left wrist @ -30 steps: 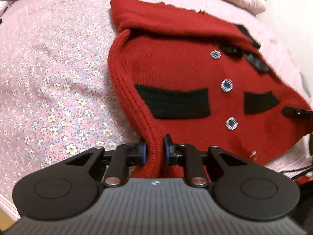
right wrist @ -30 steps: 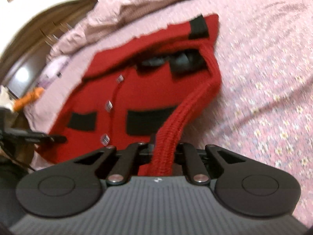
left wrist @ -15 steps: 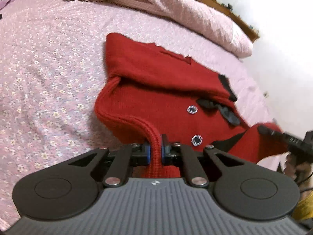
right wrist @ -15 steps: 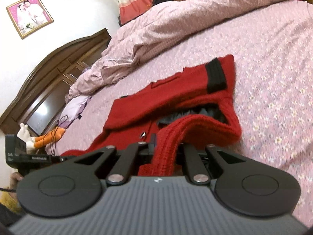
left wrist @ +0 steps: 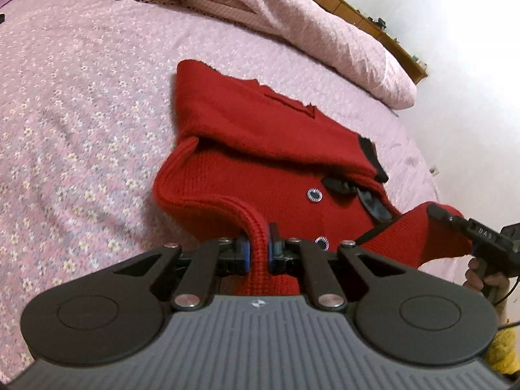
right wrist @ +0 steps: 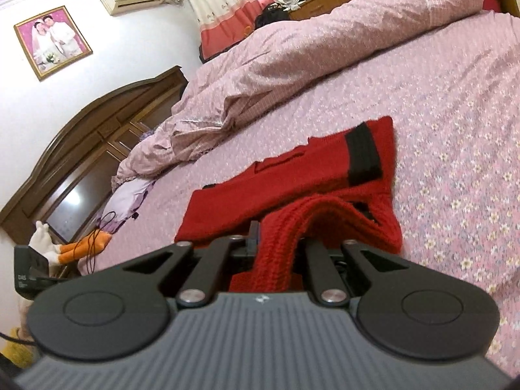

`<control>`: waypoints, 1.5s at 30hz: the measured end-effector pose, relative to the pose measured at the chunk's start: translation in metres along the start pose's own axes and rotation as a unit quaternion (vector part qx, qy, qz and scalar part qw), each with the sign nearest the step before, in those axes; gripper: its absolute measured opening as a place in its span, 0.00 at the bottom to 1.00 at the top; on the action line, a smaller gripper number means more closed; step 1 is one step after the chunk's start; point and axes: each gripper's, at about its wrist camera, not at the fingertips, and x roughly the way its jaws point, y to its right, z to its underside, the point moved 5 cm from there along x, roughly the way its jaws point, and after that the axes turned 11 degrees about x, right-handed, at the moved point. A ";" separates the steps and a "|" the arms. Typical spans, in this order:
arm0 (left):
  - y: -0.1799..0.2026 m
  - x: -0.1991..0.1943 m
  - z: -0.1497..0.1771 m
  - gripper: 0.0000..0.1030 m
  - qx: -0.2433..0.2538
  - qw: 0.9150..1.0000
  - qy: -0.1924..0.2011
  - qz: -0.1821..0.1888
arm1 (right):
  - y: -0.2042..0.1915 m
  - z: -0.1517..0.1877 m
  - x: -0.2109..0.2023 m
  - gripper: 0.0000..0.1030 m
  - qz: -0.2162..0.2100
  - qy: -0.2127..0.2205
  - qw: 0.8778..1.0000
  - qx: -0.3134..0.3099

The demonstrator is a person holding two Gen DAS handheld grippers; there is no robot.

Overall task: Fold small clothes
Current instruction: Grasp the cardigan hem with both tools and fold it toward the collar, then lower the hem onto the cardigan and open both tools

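The ribbed hem of the red cardigan (left wrist: 260, 136) is clamped by the left gripper (left wrist: 258, 253) and by the right gripper (right wrist: 276, 243), its far part spread on the floral bedspread (left wrist: 81, 113). "DAS" is printed on the right gripper's body.

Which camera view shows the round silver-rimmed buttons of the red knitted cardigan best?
The left wrist view: two round silver-rimmed buttons show clearly on the red knitted cardigan. In the right wrist view, the lifted ribbed hem hides them; none is visible.
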 end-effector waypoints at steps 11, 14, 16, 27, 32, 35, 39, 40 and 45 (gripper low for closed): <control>-0.013 0.010 -0.063 0.11 -0.023 0.998 0.059 -0.003 | -0.006 -0.033 0.018 0.09 -0.009 0.033 0.999 -0.009; -0.016 0.016 -0.083 0.11 -0.027 0.997 0.072 -0.008 | -0.009 -0.043 0.026 0.09 -0.011 0.040 0.999 -0.010; -0.017 0.019 -0.094 0.11 -0.023 0.997 0.078 -0.013 | -0.011 -0.050 0.031 0.09 -0.010 0.048 0.999 -0.012; -0.034 0.049 -0.153 0.10 -0.016 0.992 0.101 -0.072 | 0.002 -0.089 0.059 0.09 0.015 0.081 0.996 0.015; -0.050 0.083 -0.175 0.10 -0.028 0.993 0.082 -0.082 | 0.014 -0.106 0.079 0.09 0.034 0.087 0.995 0.020; -0.057 0.105 -0.184 0.10 -0.021 0.993 0.070 -0.097 | 0.021 -0.112 0.099 0.09 0.051 0.083 0.995 0.015; -0.071 0.135 -0.189 0.10 -0.021 0.991 0.051 -0.119 | 0.041 -0.115 0.123 0.09 0.071 0.081 0.994 0.034; -0.075 0.142 -0.189 0.10 -0.024 0.991 0.047 -0.121 | 0.047 -0.115 0.128 0.09 0.078 0.079 0.993 0.041; -0.095 0.167 -0.181 0.11 -0.033 0.991 0.024 -0.126 | 0.074 -0.104 0.152 0.10 0.122 0.057 0.990 0.049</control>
